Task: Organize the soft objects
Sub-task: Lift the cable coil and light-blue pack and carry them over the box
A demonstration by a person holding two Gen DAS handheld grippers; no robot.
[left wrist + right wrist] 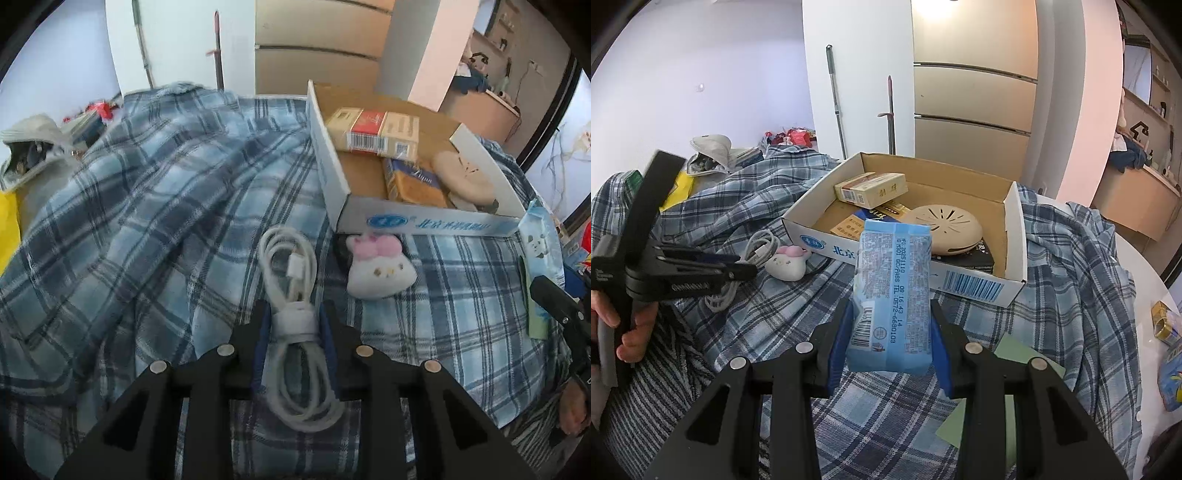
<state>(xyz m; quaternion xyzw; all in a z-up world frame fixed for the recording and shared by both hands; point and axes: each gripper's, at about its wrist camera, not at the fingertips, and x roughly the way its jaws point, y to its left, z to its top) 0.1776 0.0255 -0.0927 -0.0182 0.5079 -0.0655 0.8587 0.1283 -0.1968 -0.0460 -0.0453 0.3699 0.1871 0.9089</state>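
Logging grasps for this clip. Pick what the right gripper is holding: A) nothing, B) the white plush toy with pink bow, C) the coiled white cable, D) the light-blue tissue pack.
D: the right gripper has its blue pads clamped on both sides of the light-blue tissue pack, raised above the plaid cloth in front of the cardboard box.

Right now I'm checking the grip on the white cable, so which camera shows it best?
The left wrist view: the coiled white cable lies full length between the left gripper jaws, which close on its wrapped middle. The right wrist view shows only loops behind that gripper.
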